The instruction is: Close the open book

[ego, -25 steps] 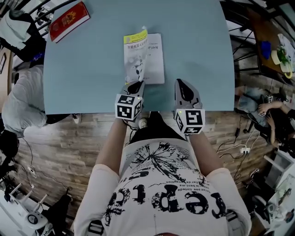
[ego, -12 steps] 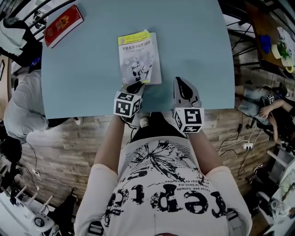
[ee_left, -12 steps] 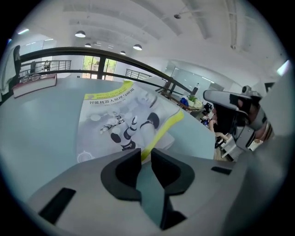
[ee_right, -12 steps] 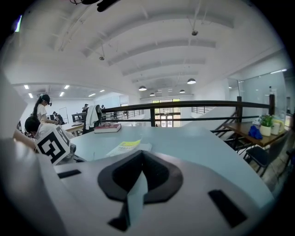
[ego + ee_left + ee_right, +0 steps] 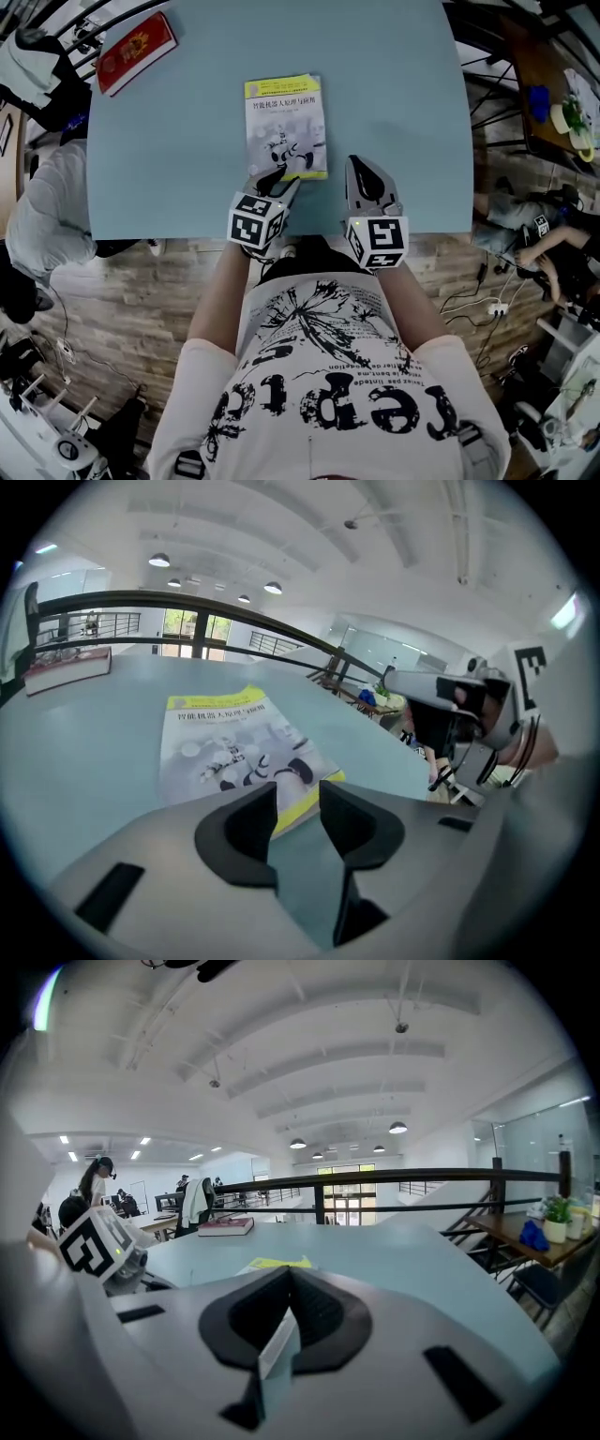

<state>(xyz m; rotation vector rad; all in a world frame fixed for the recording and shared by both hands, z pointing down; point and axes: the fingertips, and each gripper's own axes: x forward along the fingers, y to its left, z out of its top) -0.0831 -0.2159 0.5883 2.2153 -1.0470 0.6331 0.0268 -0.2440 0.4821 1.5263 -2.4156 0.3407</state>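
Change: 1 s ago the front cover was standing up mid-turn with the left gripper's jaws clamped on it. Now the cover is lying flat, the book is shut, and those jaws have let go.
Book [image 5: 286, 127]: lying closed & flat on the desk [image 5: 394, 103], front cover up, yellow strip along the far edge. It is sitting near the desk's front edge, a bit left of centre, straight ahead of the person.
L gripper [image 5: 277, 179]: hovering at the book's near edge, tips over the near-left corner, pointing down at a slant.
L jaws: opening, standing well apart. In the left gripper view [image 5: 298, 799] the book's [image 5: 230, 747] yellow near edge is showing through the gap, but the pads aren't pressing on it, so nothing is being gripped.
R gripper [image 5: 361, 174]: hanging over bare desk just right of the book, near but not touching it.
R jaws: clenched together w/ nothing between them, as the right gripper view [image 5: 281, 1283] is showing. The book's yellow strip [image 5: 277, 1264] is peeking over the jaw tops, beyond them.
Red book [image 5: 136, 52]: lying closed at the desk's far-left corner, well apart from the task book. It is also showing in both gripper views [image 5: 66, 667] [image 5: 225, 1226].
Person: wearing a white printed T-shirt [image 5: 328, 375], holding both grippers out over the desk's front edge.
Bystander [image 5: 42, 220]: sitting at the desk's left side in grey, partly out of frame.
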